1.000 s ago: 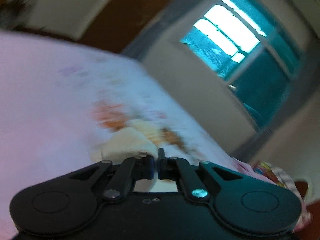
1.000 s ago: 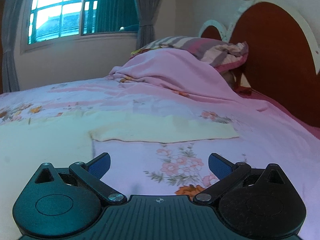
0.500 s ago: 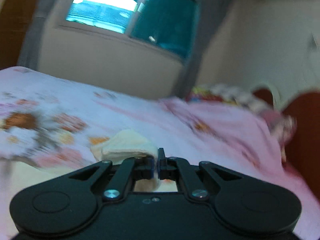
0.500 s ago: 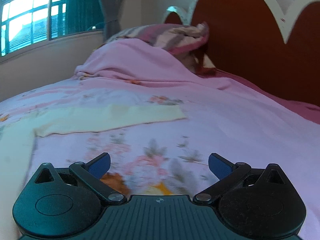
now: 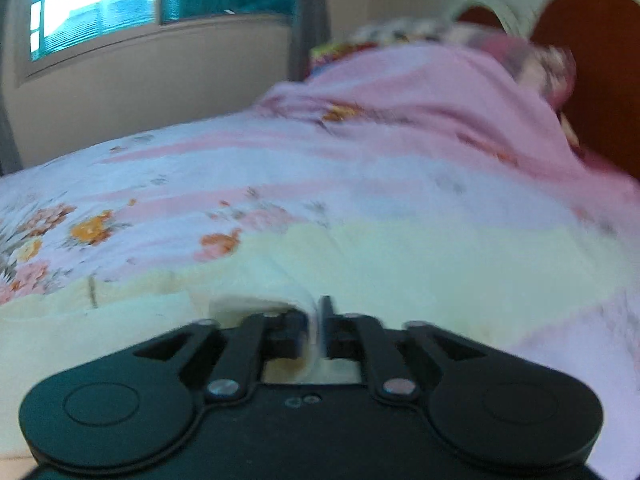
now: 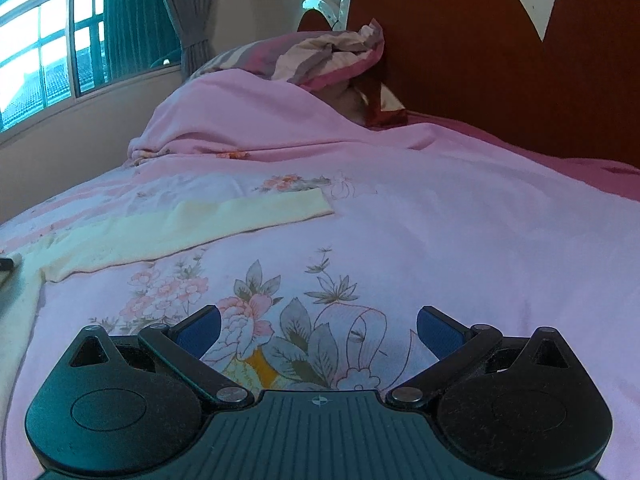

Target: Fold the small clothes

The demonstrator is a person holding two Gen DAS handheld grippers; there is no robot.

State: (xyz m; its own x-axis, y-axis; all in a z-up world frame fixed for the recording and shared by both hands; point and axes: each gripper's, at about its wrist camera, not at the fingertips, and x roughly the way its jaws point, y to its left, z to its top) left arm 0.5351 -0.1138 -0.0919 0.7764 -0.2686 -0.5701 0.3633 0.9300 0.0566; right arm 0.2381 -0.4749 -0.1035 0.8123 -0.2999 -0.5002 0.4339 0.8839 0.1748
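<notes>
Now left gripper (image 5: pixel 318 328) pinches cream garment (image 5: pixel 400 264); right gripper (image 6: pixel 319 326) gapes beside it.

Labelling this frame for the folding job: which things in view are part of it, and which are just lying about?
Part of the job:
- cream garment, spread flat on the bed
- left tongs, shut on a fold of it
- right tongs, open, holding nothing

Just lying about:
- floral bedsheet
- pink blanket
- striped pillow
- headboard
- window
</notes>
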